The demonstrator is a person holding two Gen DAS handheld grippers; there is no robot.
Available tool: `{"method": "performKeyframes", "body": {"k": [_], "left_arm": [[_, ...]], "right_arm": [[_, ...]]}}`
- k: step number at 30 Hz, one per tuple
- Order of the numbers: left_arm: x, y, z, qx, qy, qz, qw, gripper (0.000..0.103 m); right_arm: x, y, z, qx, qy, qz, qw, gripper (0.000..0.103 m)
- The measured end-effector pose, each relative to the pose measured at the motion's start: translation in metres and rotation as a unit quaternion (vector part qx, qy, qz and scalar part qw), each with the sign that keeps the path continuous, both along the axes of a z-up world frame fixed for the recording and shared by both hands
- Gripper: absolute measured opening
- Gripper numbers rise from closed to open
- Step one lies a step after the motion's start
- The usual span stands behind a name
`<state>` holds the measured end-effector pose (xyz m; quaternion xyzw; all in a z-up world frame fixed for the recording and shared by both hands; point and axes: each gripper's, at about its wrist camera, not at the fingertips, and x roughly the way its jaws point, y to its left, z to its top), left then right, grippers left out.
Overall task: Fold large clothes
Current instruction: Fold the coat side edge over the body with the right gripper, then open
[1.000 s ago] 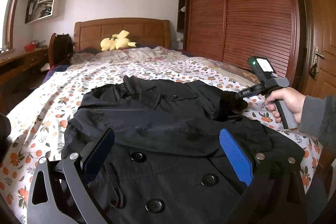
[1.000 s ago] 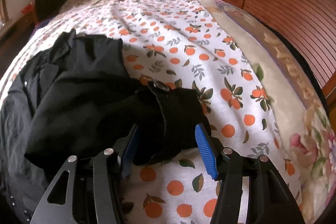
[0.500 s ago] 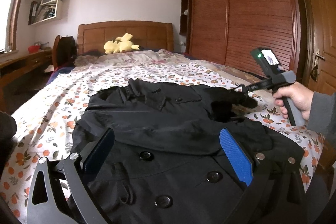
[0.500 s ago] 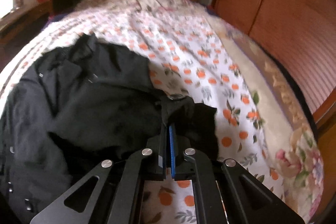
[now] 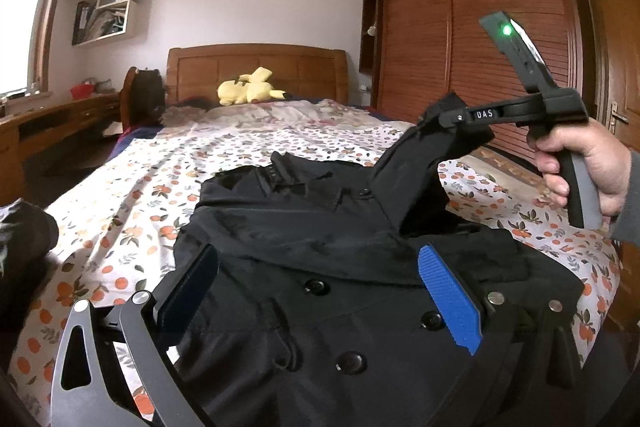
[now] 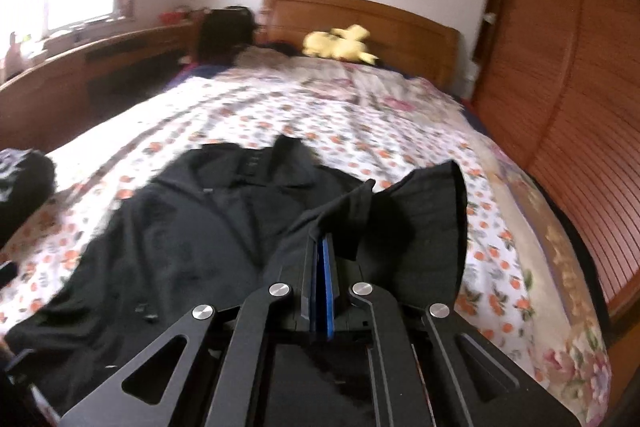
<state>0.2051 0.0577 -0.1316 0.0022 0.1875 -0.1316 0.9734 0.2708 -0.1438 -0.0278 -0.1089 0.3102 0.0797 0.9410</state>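
Observation:
A black buttoned coat (image 5: 304,247) lies spread on the bed, its collar toward the headboard. In the left wrist view my left gripper (image 5: 320,267) hovers low over the coat's front, its jaws wide apart with nothing pinched. A hand at the right holds my right gripper (image 5: 444,123), which is shut on the coat's sleeve cuff (image 5: 424,163) and has it lifted clear of the bed. In the right wrist view the right gripper (image 6: 322,243) has its blue pads pressed together on the black sleeve cuff (image 6: 420,223), which drapes around them. The coat (image 6: 192,227) lies below and to the left.
The bed (image 5: 168,179) has an orange-print sheet. A yellow plush toy (image 5: 248,93) rests by the wooden headboard (image 5: 256,67). A slatted wooden wardrobe (image 5: 480,27) runs along the right side. A desk (image 5: 52,123) and a black chair (image 5: 144,99) stand at the left. A dark bundle (image 5: 24,239) lies at the bed's left edge.
The right gripper closed on the sleeve cuff and raised it off the bed, up and toward the coat. The left gripper drifted slightly over the coat, jaws still apart.

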Motion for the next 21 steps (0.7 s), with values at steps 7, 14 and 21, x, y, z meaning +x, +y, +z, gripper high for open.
{"method": "performKeyframes", "body": {"k": [7,14,21], "left_arm": [[-0.007,0.014,-0.003,0.005,0.002,0.015,0.9999,0.101],[-0.01,0.024,-0.002,0.004,0.001,0.024,0.9997,0.101],[-0.009,0.026,0.0,0.0,0.002,0.026,0.9997,0.101]], "right_arm": [[-0.012,0.039,-0.004,0.008,0.008,0.048,0.999,0.003],[-0.024,0.058,-0.009,0.021,0.025,0.078,0.996,0.004],[-0.043,0.061,-0.004,0.045,0.028,0.092,0.994,0.038]]}}
